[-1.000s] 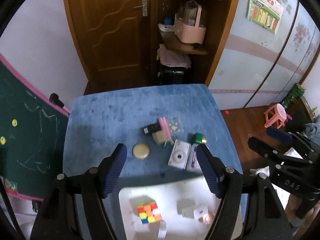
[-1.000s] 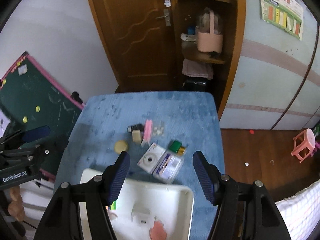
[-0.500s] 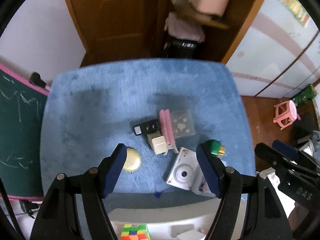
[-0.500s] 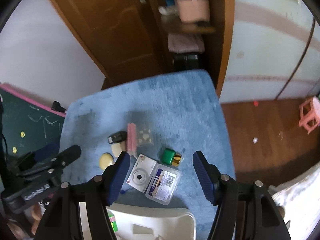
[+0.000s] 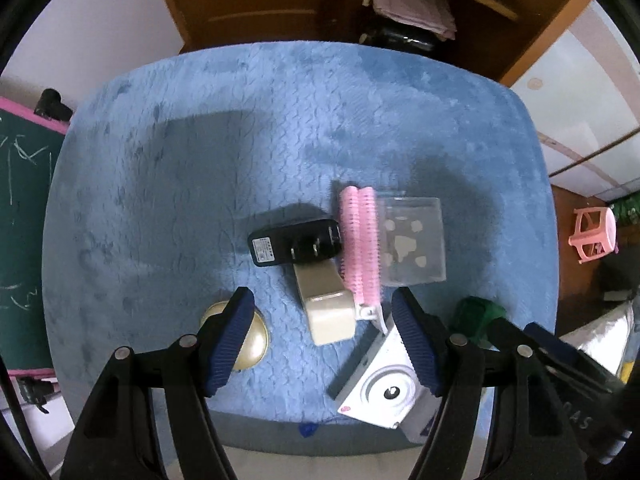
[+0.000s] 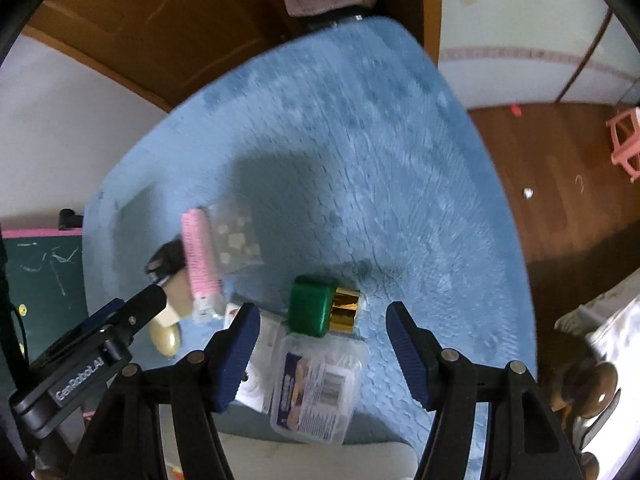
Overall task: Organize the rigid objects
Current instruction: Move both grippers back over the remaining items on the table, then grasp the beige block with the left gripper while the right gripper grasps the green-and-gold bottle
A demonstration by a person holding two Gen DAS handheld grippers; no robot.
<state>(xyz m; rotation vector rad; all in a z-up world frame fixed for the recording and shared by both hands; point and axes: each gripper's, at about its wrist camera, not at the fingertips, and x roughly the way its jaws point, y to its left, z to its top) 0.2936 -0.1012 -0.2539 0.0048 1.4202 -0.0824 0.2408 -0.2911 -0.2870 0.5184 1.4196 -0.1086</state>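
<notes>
On the blue plush table cover [image 5: 200, 160] sits a loose cluster of small rigid things. Two clear containers lie among them: a square transparent box [image 5: 414, 246] holding a few pale pieces, touching the right side of a pink bristled roller [image 5: 359, 248], and a clear lidded plastic case [image 6: 318, 388] with a printed barcode label, whose contents cannot be made out. A white tray edge [image 6: 320, 460] shows at the bottom of the right wrist view, just below that case.

Left of the roller lies a black plug adapter [image 5: 294, 242], its prongs facing up, and touching it from below is a cream charger block [image 5: 326, 306]. A round gold compact [image 5: 250, 340] rests near the cream block. A white instant camera [image 5: 380, 390] lies lens up, tilted, beside a green cap with a gold band [image 6: 322, 310], which lies on its side just above the labelled case.

Both grippers point steeply down at the cluster. The left gripper [image 5: 322, 338] stands released, jaws apart with nothing clamped, one pad over the compact, the other over the camera's corner, the cream block showing between them. The right gripper [image 6: 322, 350] is likewise released, jaws spread wide of the green cap and the labelled case, touching neither.
</notes>
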